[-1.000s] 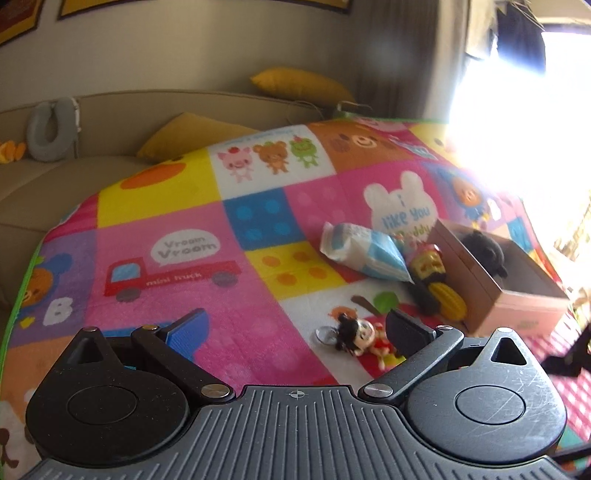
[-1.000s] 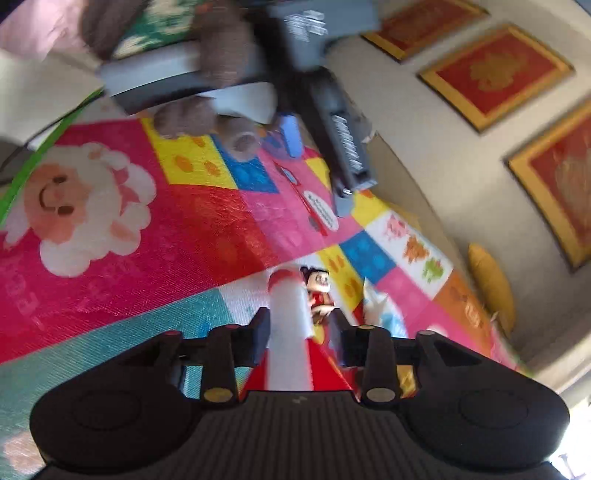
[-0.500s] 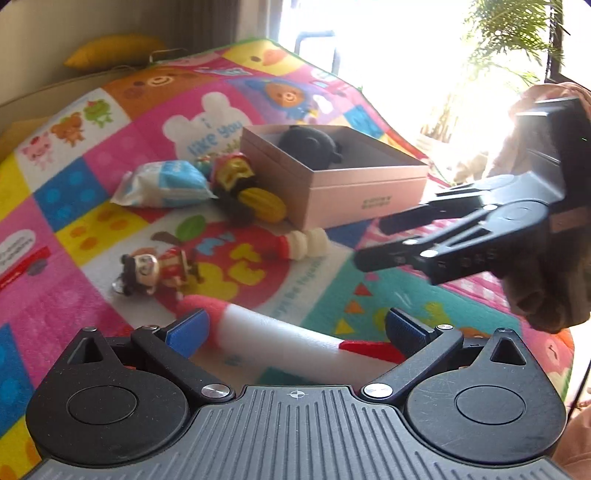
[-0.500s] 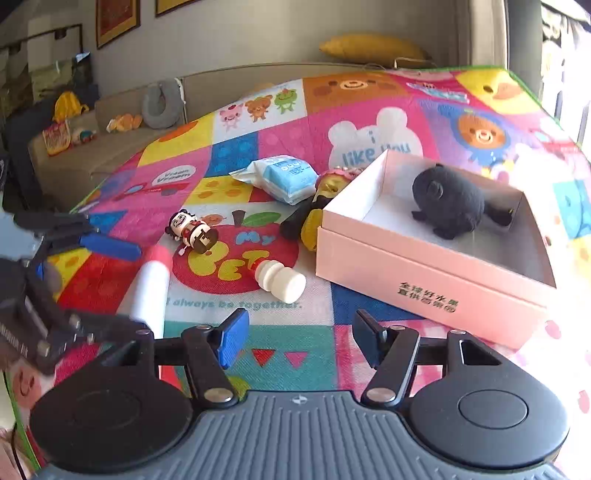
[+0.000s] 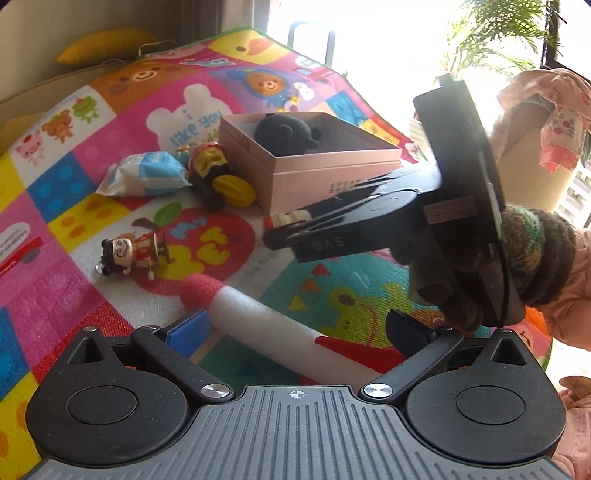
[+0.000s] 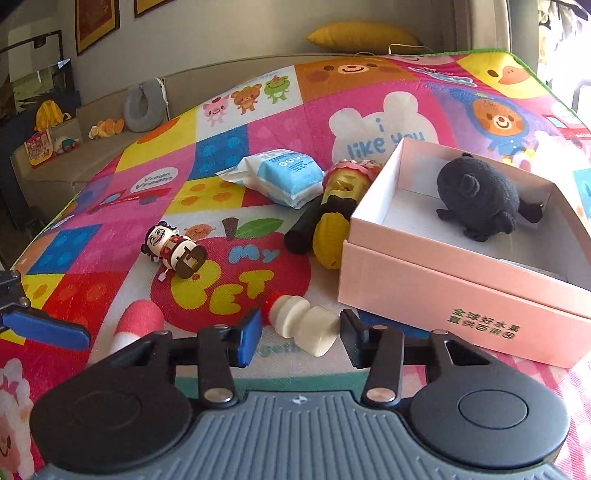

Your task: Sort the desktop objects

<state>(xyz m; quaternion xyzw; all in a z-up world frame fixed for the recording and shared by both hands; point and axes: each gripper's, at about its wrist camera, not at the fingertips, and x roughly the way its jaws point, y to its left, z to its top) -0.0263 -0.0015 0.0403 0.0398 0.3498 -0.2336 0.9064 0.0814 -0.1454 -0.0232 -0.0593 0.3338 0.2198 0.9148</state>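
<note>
Two yellow cushions, colourful playmat, sofa

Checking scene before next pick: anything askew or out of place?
Nothing damaged or spilled. The figurine, foam rocket and white bottle lie on their sides, loose on the mat; only the black plush is boxed.

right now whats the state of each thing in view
pink box: open, no lid on
black plush: lying inside the box
white bottle: on its side, between the right gripper fingers
foam rocket: lying flat, between the left gripper fingers
doll: lying down
tissue pack: sealed, flat
left gripper: open
right gripper: open
</note>
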